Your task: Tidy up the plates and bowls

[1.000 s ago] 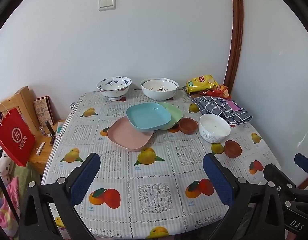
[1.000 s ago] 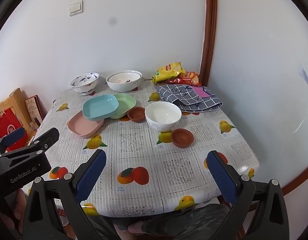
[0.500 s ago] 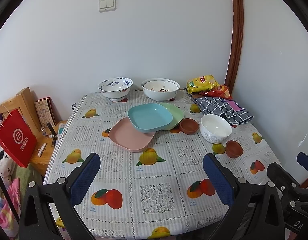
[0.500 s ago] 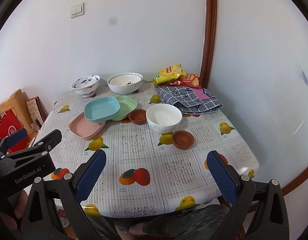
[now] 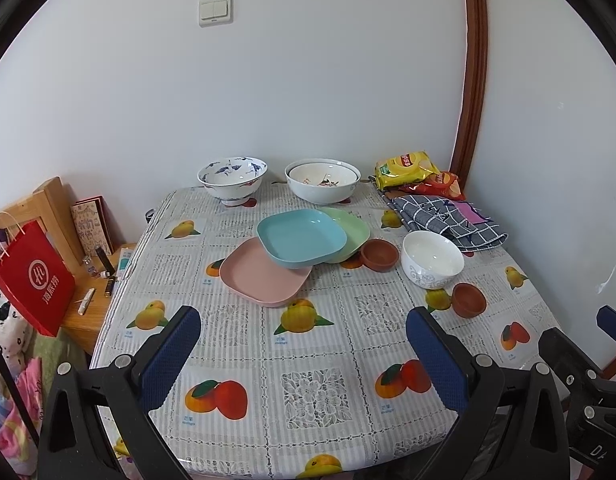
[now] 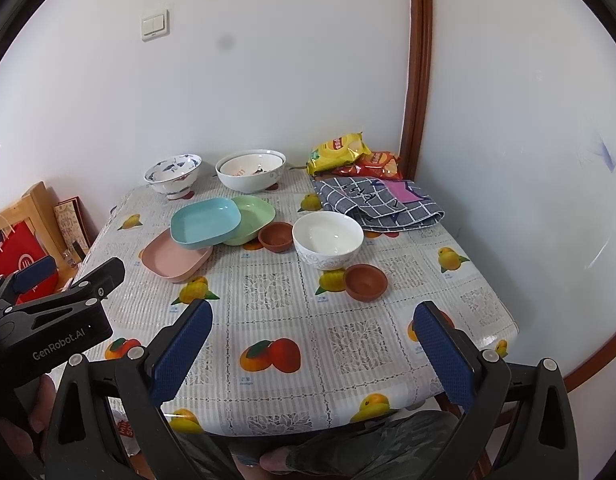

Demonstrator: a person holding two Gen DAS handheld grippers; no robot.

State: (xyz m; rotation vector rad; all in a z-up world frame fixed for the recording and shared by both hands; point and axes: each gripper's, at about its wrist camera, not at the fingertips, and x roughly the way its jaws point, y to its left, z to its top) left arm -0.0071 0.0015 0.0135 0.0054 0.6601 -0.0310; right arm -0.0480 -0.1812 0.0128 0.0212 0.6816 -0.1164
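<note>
On the fruit-print tablecloth a blue plate (image 5: 302, 238) lies across a pink plate (image 5: 262, 278) and a green plate (image 5: 354, 230). Beside them sit a small brown bowl (image 5: 380, 254), a white bowl (image 5: 432, 258) and a second brown bowl (image 5: 469, 299). At the back stand a blue-patterned bowl (image 5: 232, 178) and a wide white bowl (image 5: 322, 180). My left gripper (image 5: 304, 354) hangs open over the near edge, holding nothing. My right gripper (image 6: 314, 350) is open too, well short of the white bowl (image 6: 328, 244) and the plates (image 6: 206, 224).
Snack bags (image 5: 418, 172) and a checked cloth (image 5: 448, 220) fill the back right corner. A wooden side table (image 5: 92, 292) with a red bag (image 5: 34, 280) stands left of the table. Walls close the back and right. A person's lap shows below the table's near edge (image 6: 316, 420).
Both grippers have drawn back and risen slightly, so the table looks a little farther away. The dishes have not moved.
</note>
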